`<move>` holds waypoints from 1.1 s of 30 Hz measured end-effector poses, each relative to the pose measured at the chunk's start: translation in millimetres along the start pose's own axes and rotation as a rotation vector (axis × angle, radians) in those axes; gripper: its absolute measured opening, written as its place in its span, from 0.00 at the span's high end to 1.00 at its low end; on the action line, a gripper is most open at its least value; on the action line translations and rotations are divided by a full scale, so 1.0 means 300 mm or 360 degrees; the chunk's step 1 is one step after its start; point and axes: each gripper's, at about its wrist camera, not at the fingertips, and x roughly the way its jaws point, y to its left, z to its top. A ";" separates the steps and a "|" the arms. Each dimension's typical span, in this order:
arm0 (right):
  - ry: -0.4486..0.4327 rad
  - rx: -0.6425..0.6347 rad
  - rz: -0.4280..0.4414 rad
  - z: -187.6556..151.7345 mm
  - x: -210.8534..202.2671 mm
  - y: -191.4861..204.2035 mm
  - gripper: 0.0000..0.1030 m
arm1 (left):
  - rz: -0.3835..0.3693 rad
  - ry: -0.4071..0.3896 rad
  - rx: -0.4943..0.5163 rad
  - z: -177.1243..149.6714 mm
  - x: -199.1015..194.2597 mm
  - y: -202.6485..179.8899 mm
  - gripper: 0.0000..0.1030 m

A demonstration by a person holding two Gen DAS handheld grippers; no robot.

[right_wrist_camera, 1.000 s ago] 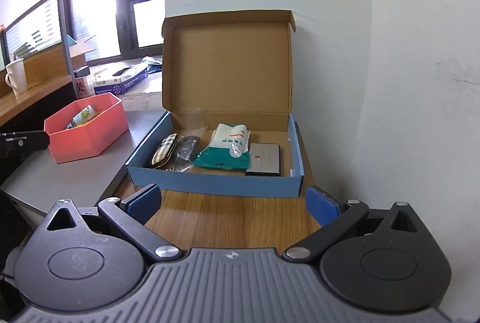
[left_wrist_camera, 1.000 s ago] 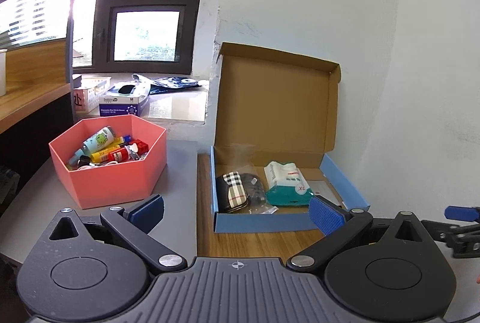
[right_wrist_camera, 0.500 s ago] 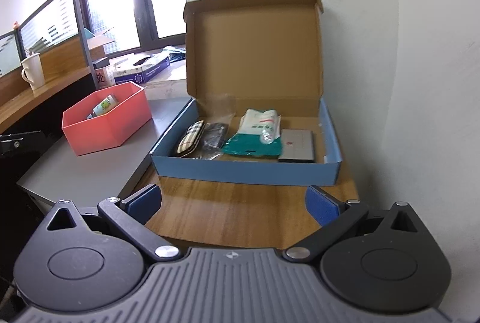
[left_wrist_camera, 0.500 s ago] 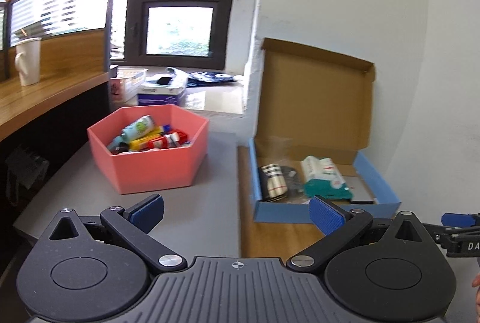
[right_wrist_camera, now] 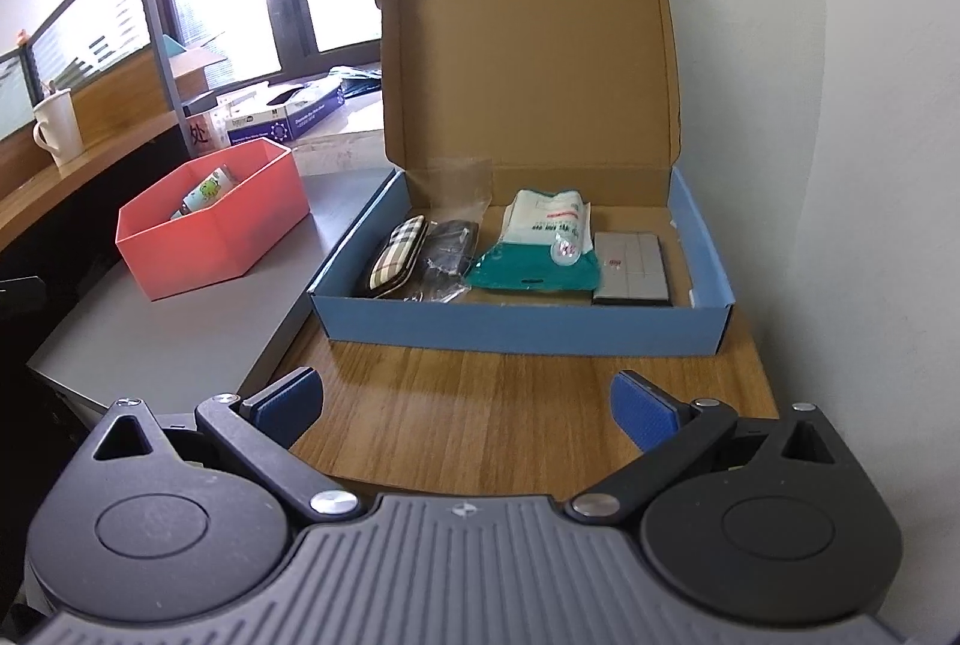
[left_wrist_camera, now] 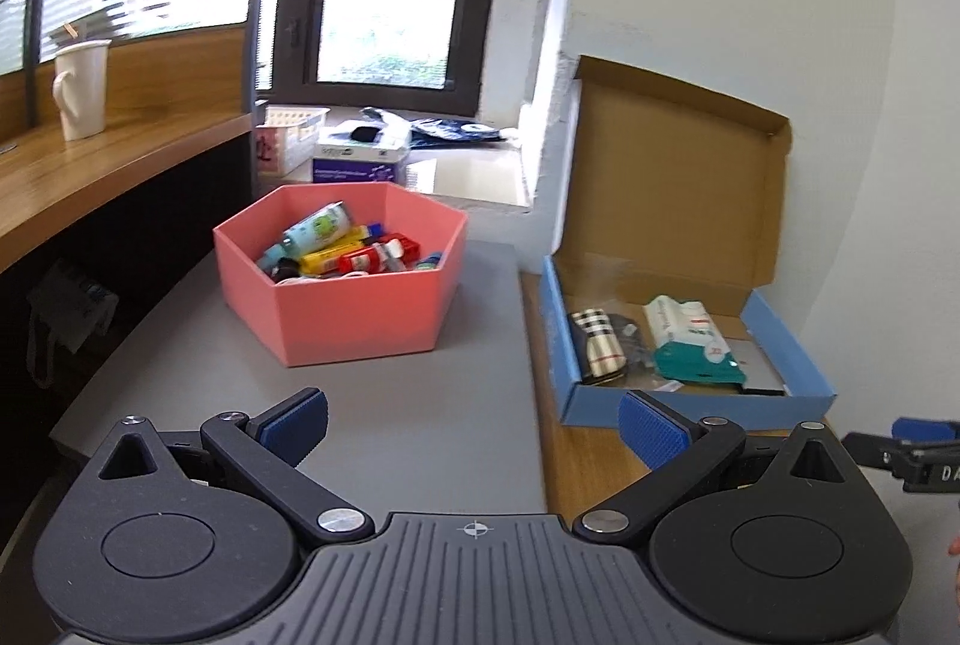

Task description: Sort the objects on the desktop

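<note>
Both tongs are hanging wide open above the near edge of the tabletop, and neither is holding anything. The left tongs are facing the gap between the 2 containers: the pink hexagonal bin is lying ahead and to their left, the blue cardboard box ahead and to their right. The right tongs are pointing almost straight at the blue cardboard box, whose front wall is standing just beyond their fingertips, so the right hand is sitting nearer to it.

Inside that box, 4 things are lying side by side: a plaid case at the left, a black item in a clear bag, a green and white packet and a flat grey device at the right. The plaid case is lying with its long axis running away from the tongs, tilted slightly rightward, so a straight reach would put the 2 fingers across its narrow width. The pink bin is holding tubes and small bottles, which I judge to be already sorted.
</note>
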 end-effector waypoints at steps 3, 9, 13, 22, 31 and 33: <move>-0.0024 -0.0007 0.0000 0.022 -0.031 -0.021 0.00 | -0.0045 0.0002 0.0015 0.010 0.003 -0.041 0.00; -0.0083 -0.0028 -0.0041 0.083 -0.071 -0.090 0.00 | -0.0127 0.0010 0.0028 0.057 0.032 -0.133 0.00; -0.0096 -0.0042 -0.0061 0.134 -0.079 -0.147 0.00 | -0.0161 0.0037 0.0009 0.106 0.072 -0.186 0.00; -0.0098 -0.0089 -0.0049 0.277 -0.057 -0.275 0.00 | -0.0172 0.0131 0.0060 0.228 0.235 -0.298 0.00; -0.0155 -0.0085 -0.0109 0.452 0.006 -0.411 0.00 | -0.0198 0.0058 0.0017 0.358 0.378 -0.368 0.00; -0.0176 -0.0076 -0.0122 0.488 0.029 -0.438 0.00 | -0.0189 0.0042 0.0024 0.390 0.419 -0.383 0.00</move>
